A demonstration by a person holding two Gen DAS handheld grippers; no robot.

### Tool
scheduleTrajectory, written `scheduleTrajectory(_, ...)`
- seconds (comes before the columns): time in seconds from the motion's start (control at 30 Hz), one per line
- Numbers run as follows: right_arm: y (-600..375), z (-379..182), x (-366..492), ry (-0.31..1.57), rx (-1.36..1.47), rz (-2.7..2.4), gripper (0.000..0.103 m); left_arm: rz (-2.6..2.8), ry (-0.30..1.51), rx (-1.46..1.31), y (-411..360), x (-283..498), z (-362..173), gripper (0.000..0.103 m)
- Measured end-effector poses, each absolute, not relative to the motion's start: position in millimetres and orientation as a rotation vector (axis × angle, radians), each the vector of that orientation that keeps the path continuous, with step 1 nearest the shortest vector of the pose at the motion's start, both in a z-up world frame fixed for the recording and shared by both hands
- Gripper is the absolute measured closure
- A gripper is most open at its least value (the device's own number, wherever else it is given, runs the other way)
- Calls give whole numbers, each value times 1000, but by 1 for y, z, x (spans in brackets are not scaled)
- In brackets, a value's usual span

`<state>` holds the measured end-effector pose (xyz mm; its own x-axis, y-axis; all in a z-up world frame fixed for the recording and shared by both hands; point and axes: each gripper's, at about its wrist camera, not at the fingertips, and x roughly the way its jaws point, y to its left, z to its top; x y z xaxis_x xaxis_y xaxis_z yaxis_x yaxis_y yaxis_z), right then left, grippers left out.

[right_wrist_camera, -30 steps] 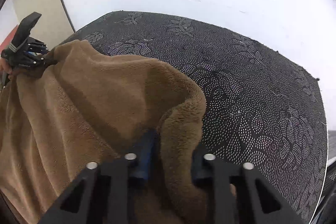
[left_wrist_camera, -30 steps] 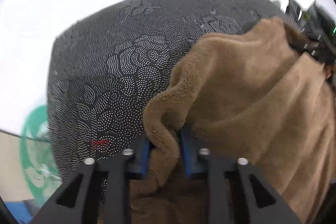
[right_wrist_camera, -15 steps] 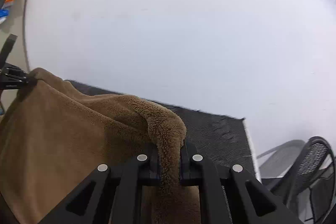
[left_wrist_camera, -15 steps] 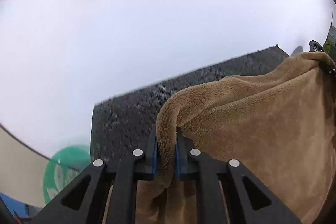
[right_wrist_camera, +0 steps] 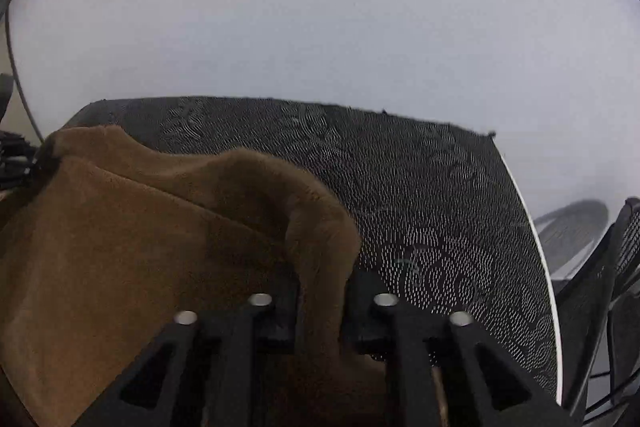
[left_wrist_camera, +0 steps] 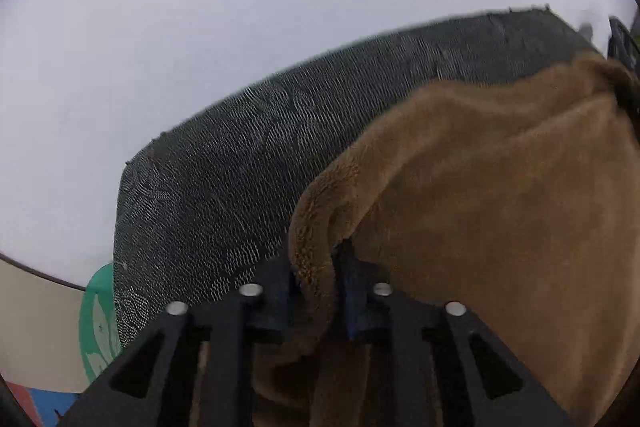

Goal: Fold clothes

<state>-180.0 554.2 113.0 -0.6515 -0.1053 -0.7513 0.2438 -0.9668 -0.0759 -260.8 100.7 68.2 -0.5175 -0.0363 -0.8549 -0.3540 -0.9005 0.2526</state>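
Both grippers' jaws just opened, brown fleece (left_wrist_camera: 500, 195) between, dark patterned mat (right_wrist_camera: 420, 211) beyond.

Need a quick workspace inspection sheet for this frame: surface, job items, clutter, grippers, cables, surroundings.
Surface: black patterned mat on a white table.
Job's things: brown fleece garment, its upper edge lifted and bunched.
Clutter: nothing seen on the mat.
Grippers: left gripper and right gripper have just been opening; a fleece fold sits between each pair of fingers, grip looks loosened.
Cables: thin cable at the table's left edge.
Surroundings: black mesh chair; green disc beyond the table.
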Motion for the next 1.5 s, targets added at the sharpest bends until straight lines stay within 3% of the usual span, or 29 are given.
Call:
scheduleTrajectory(0.03,555,113,-177,243,1192,-2682,32,2515,611,-1426,99,-257,69,65)
scheduleTrajectory(0.07,556,114,-174,233,1179,-2685,20,2520,610,-1425,96,-254,72,57)
scheduleTrajectory(0.2,564,130,-156,203,1112,-2715,20,2596,493,-1417,60,-240,94,28)
scheduleTrajectory(0.27,567,143,-141,194,1077,-2727,20,2638,416,-1402,41,-227,111,23)
scheduleTrajectory(0.5,559,176,-68,239,962,-2681,20,2644,-18,-1379,-47,-127,153,22)
scheduleTrajectory(0.77,515,173,55,297,924,-2477,17,2448,-618,-1598,-112,-12,93,22)
scheduleTrajectory(1.13,443,118,163,753,848,-2312,17,2215,-1177,-1528,-134,40,58,21)
scheduleTrajectory(1.3,439,105,172,788,839,-2326,17,2185,-1297,-1523,-135,31,49,20)
scheduleTrajectory(1.5,443,104,167,715,874,-2347,17,2260,-1242,-1566,-124,9,55,18)
